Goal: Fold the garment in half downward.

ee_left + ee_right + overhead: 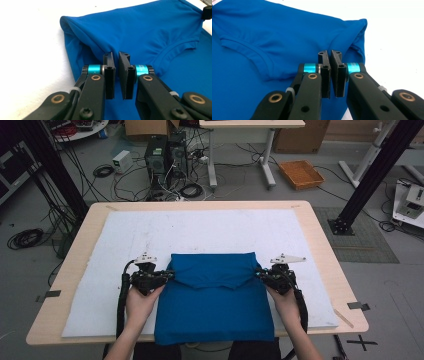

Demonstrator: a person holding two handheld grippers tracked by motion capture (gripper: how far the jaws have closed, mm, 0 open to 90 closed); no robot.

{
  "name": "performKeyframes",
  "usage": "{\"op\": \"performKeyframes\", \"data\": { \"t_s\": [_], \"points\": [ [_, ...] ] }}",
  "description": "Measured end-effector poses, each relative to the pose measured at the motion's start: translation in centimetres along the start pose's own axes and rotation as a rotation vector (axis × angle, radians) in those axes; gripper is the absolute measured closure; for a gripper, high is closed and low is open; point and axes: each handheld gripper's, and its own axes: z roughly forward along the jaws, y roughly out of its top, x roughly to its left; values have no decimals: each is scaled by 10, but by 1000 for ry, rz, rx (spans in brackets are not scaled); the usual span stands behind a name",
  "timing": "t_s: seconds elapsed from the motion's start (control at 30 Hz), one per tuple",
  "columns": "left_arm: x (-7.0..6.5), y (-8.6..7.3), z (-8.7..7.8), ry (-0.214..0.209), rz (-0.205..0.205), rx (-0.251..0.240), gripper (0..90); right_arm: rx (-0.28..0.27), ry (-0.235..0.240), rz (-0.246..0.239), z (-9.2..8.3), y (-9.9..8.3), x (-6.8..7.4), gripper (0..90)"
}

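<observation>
Blue shirt [215,300] lies on the white mat [115,245] at the near edge of the desk [75,255], about centred between the left and right edges. Its bottom hem hangs slightly over the near edge. Top part is folded forward over the body; the collar seam shows under the fold in both gripper views.

Left gripper [167,275] sits at the shirt's left edge, right at the end of the fold. In the left gripper view [116,75] my fingers [109,75] are nearly together, only a thin slit between the pads, with blue cloth of the fold's edge right at the tips. Looks pinched on the shirt there. My left hand [141,301] is behind it on the mat.

Right gripper [259,274] mirrors that at the shirt's right edge, same height as the left. In the right gripper view [332,75] the fingers [339,75] are closed down to a narrow gap, tips at the folded cloth near the fold's corner. Also reads as a pinch on the shirt. Right hand [286,301] is behind it, near the mat's near right corner.

Both grippers point inward at each other across the shirt, well apart, with the fold spanning between them. Cloth lies flat on the mat, not raised. The fold's far edge runs roughly parallel to the desk's far edge.
</observation>
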Motion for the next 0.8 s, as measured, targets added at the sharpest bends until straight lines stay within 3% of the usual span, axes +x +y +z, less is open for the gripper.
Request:
{"op": "performKeyframes", "data": {
  "t_s": [0.8],
  "points": [
    [-31,-3,-39,-46,75,-1,834,-13,43,-47,-41,-5,18,871]
  ]
}}
